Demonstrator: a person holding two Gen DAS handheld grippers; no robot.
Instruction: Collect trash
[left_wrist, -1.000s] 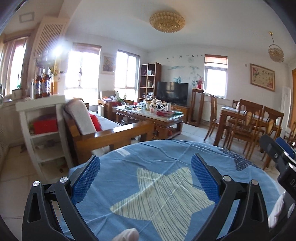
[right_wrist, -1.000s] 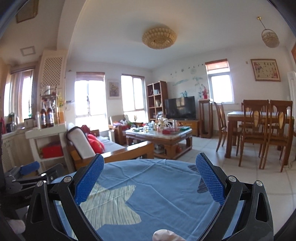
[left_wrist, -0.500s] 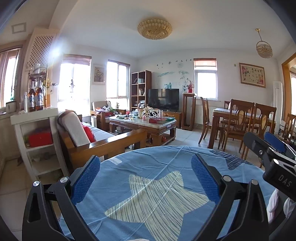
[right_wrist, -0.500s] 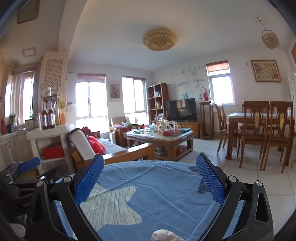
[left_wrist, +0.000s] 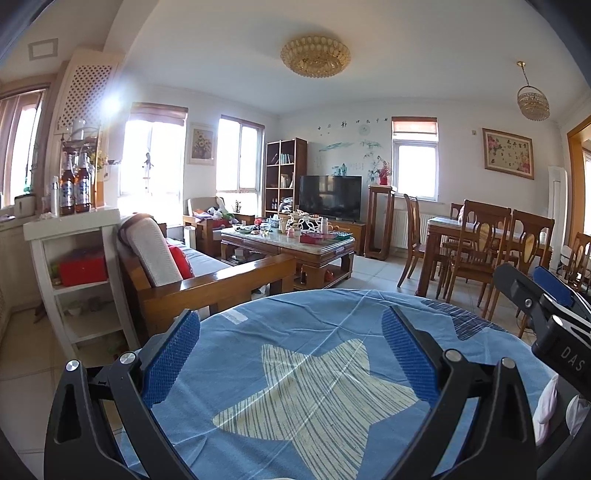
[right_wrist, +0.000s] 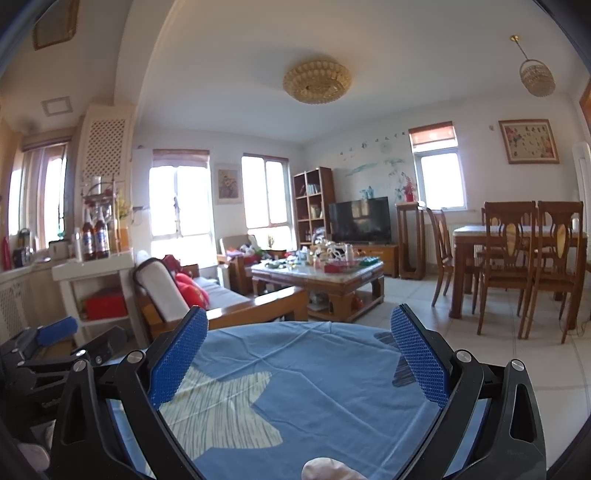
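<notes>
Both grippers hover over a round table under a blue cloth (left_wrist: 303, 325) with a pale star print (left_wrist: 314, 391). No piece of trash shows on the cloth in either view. My left gripper (left_wrist: 290, 317) is open, nothing between its blue pads. My right gripper (right_wrist: 299, 314) is open too and holds nothing. It also shows at the right edge of the left wrist view (left_wrist: 546, 291), and the left gripper (right_wrist: 55, 332) lies at the left of the right wrist view. A pale rounded thing (right_wrist: 328, 470) sits at the bottom edge; I cannot tell what it is.
Beyond the table stand a wooden sofa (left_wrist: 221, 280), a cluttered coffee table (left_wrist: 291, 240), a white shelf unit (left_wrist: 74, 266) with bottles on top, and a dining table with chairs (left_wrist: 491, 243). Tiled floor (right_wrist: 546, 354) runs to the right.
The left wrist view has tilted up and swung slightly, so the pale thing at its bottom edge has left the frame. The right wrist view barely shifts. Both grippers stay open.
</notes>
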